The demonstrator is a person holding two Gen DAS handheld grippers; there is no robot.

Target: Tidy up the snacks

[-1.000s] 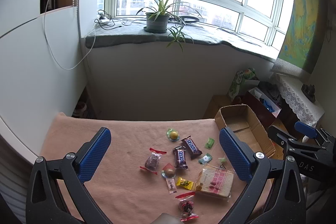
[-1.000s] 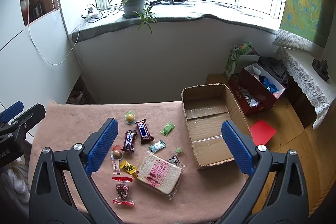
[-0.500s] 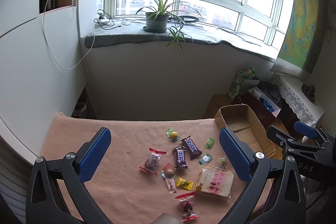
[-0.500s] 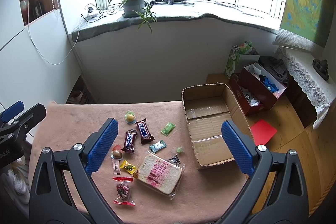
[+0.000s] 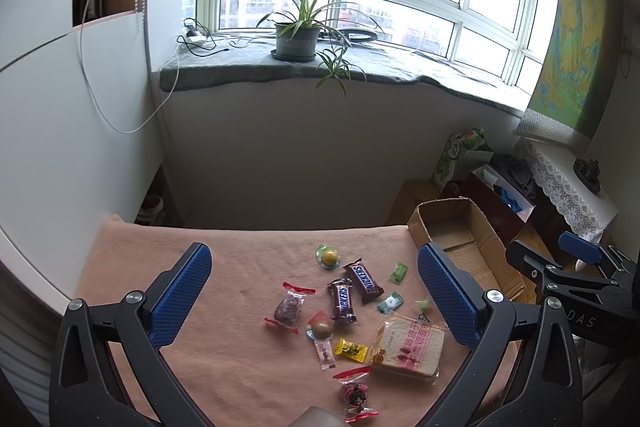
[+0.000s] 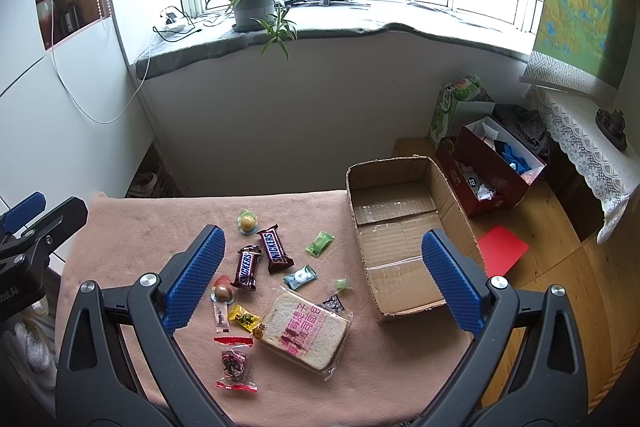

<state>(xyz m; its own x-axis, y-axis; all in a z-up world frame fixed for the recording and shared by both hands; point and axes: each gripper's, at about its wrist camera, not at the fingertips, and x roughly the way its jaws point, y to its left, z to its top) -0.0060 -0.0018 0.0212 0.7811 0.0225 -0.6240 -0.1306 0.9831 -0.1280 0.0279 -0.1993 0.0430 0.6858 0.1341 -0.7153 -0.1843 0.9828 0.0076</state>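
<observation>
Several wrapped snacks lie on a pink cloth-covered table: two Snickers bars, a bagged bread slice, a yellow candy, green candies and jelly cups. An empty cardboard box stands at the table's right edge. My left gripper is open and empty, high above the snacks. My right gripper is open and empty, above the snacks and the box.
A windowsill with a potted plant runs along the far wall. Bags and a red box sit on the wooden floor at right, beside a lace-covered cabinet. A red sheet lies on the floor.
</observation>
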